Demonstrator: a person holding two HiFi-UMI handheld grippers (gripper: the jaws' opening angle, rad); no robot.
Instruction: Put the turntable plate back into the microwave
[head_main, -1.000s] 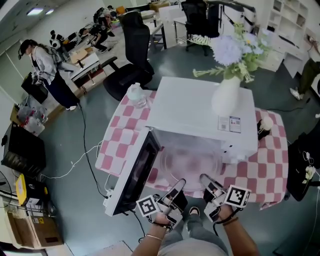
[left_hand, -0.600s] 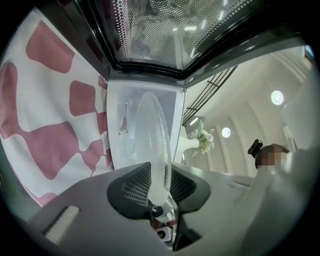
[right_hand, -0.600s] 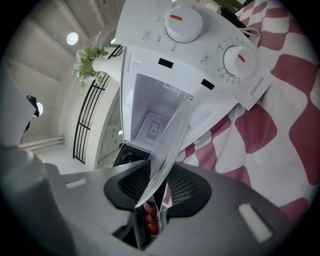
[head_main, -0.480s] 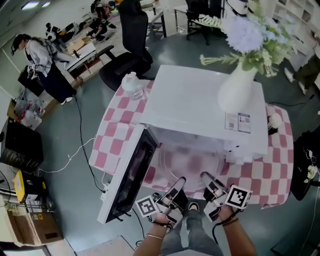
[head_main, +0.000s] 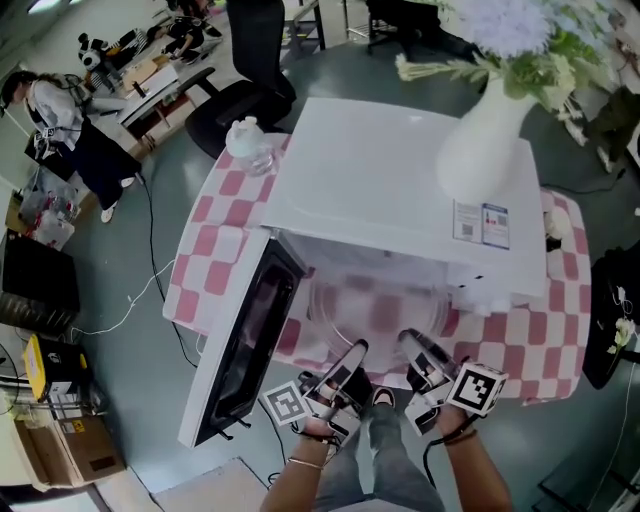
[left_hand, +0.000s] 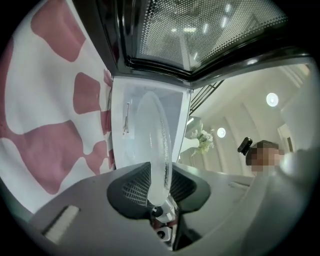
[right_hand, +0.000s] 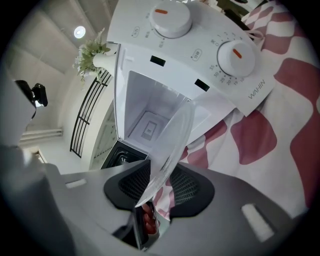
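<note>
The clear round glass turntable plate (head_main: 372, 310) hovers at the mouth of the open white microwave (head_main: 390, 190), not yet seated. The jaws of the left gripper (head_main: 352, 358) and right gripper (head_main: 412, 345) pinch its near rim.

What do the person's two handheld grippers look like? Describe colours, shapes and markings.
The left gripper and right gripper have slim black-and-silver jaws. Each carries a white cube printed with black square markers: the left cube and the right cube. Seen close, each body is smooth grey with black mesh-textured pads. A dark cord loops by the right wrist.
</note>
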